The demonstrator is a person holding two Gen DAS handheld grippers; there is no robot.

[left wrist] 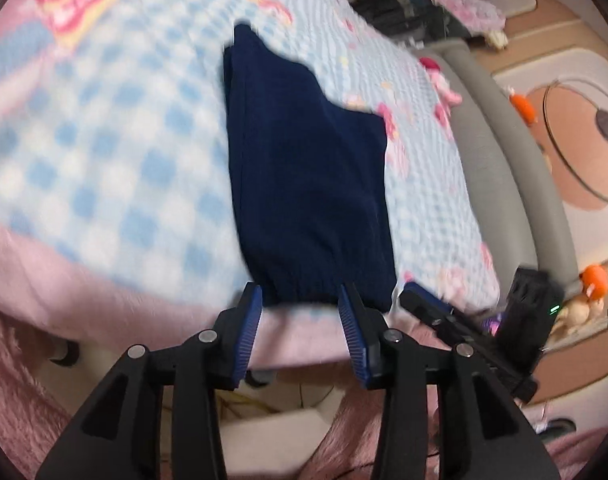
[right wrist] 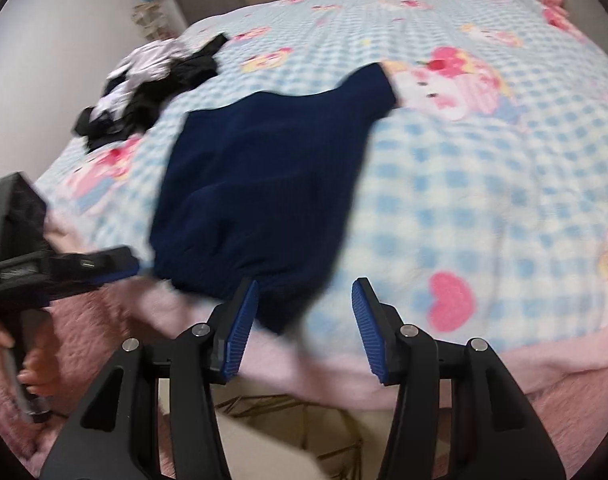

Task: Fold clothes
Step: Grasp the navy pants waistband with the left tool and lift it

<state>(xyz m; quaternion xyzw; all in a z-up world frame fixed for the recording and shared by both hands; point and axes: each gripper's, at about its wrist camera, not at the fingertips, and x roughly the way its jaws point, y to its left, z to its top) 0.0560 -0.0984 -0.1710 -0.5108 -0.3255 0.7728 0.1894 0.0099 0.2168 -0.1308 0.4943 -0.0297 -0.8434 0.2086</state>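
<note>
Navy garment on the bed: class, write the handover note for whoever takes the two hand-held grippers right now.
Left hand-held gripper: open, nothing held, at the navy garment's near hem.
Right hand-held gripper: open, nothing held, at the hem's other corner.
The garment lies flat on the checked blanket near the bed's edge, apparently already folded lengthwise.
A pile of black and white clothes waits further back.
Left: finish folding the navy piece, then work through the pile.

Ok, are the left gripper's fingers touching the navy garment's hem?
Cannot tell. In the left wrist view the left gripper overlaps the hem of the navy garment at its tips, but blur hides any contact or gap.
</note>
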